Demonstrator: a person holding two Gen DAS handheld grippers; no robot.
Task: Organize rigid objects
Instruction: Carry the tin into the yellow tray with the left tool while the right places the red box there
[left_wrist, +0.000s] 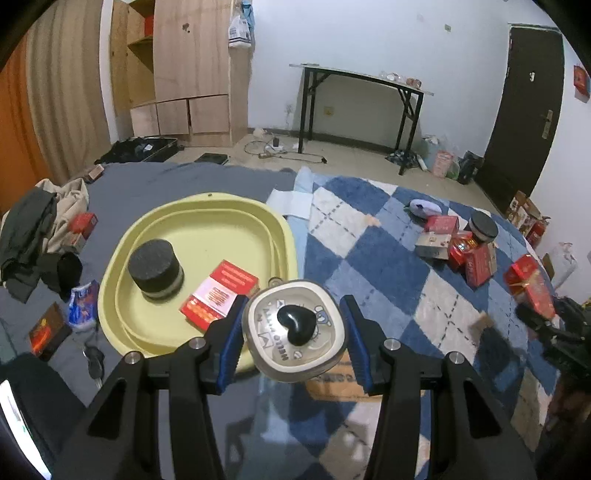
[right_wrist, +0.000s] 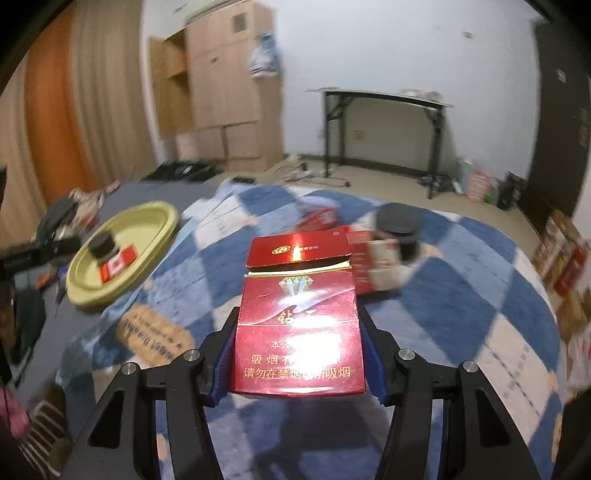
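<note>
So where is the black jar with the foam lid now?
In the left wrist view the black jar stands upright inside the yellow tray, on its left side, beside a red box.

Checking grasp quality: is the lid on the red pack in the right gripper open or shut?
Partly open. The red pack's flip lid is lifted, leaving a gap along its front edge. Contents cannot be seen.

left gripper (left_wrist: 293, 332) clamps square container (left_wrist: 294, 334) | above yellow tray's (left_wrist: 280, 236) near rim | tray holds black-lidded jar (left_wrist: 157, 269), red box (left_wrist: 219, 293)
</note>
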